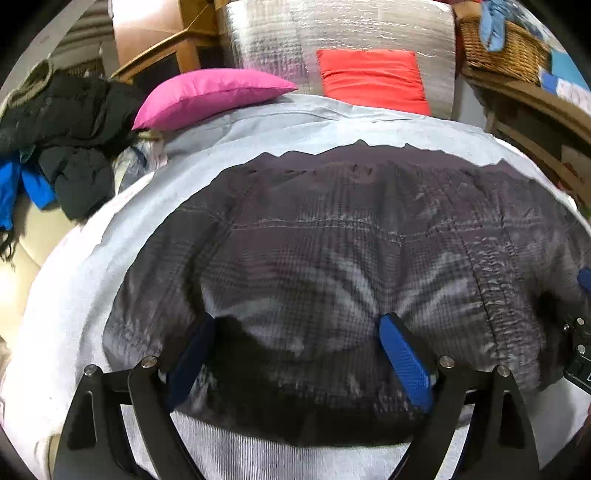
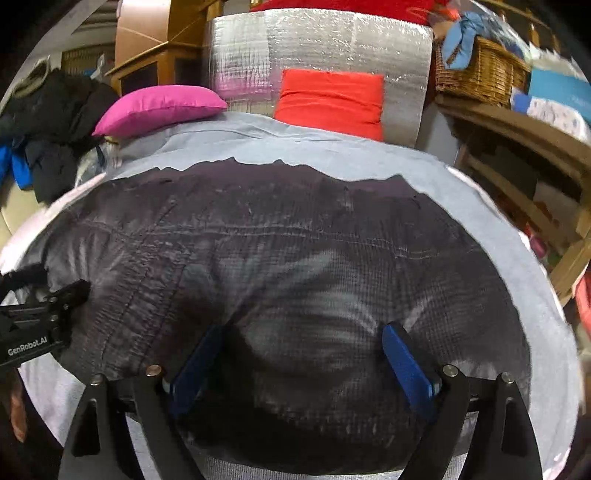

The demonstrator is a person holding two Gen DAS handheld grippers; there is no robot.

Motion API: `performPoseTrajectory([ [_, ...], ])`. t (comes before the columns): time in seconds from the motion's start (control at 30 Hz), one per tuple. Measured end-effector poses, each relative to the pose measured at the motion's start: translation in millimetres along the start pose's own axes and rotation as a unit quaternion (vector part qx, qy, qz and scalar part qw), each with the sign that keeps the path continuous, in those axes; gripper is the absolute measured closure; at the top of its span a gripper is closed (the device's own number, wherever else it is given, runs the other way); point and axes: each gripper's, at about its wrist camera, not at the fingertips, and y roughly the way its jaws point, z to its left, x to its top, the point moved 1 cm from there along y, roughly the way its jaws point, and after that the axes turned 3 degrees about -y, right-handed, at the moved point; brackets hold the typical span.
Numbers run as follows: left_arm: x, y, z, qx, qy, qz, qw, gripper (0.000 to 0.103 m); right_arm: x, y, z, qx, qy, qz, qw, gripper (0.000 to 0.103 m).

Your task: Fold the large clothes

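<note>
The left gripper (image 1: 299,354) hangs low over the near edge of the jacket (image 1: 351,251), its blue pads (image 1: 404,363) spread wide with dark quilted cloth between them, nothing pinched. The right gripper (image 2: 303,362) is spread the same way just beside it, over the same near edge. The jacket (image 2: 280,266) lies flat across a pale grey sheet (image 1: 258,129), covering most of it. Beyond, on the sheet's far edge, rest a pink pillow (image 1: 210,96) and a red pillow (image 1: 371,77) against a silver foil panel (image 1: 332,33). Far left is a pile of dark clothes (image 1: 66,129); far right, a wicker basket (image 1: 498,48).
</note>
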Motion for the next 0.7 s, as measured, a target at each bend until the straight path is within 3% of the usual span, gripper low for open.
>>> performPoseTrajectory([
  [0.07, 1, -14, 8, 0.001, -0.015, -0.020, 0.9997, 0.012, 5, -16, -4, -0.001, 0.014, -0.019, 1.000, 0.011],
  [0.2, -10, -29, 34, 0.042, -0.041, -0.053, 0.9969, 0.012, -2, -33, -10, -0.015, 0.030, -0.047, 0.998, 0.011],
  [0.27, -17, -17, 54, 0.059, -0.068, -0.032, 0.9954, 0.012, -11, -24, -19, -0.021, 0.047, -0.030, 0.998, 0.011],
  [0.33, -23, 2, 69, 0.053, -0.085, 0.018, 0.9948, 0.011, -19, -10, -24, -0.015, 0.053, 0.001, 0.998, 0.011],
  [0.57, -13, -21, 102, 0.067, -0.127, -0.026, 0.9893, 0.011, -12, -41, -33, -0.027, 0.065, -0.039, 0.997, 0.011],
  [0.7, -17, 5, 122, 0.075, -0.147, 0.019, 0.9861, 0.011, -22, -37, -61, -0.045, 0.100, -0.020, 0.994, 0.011],
])
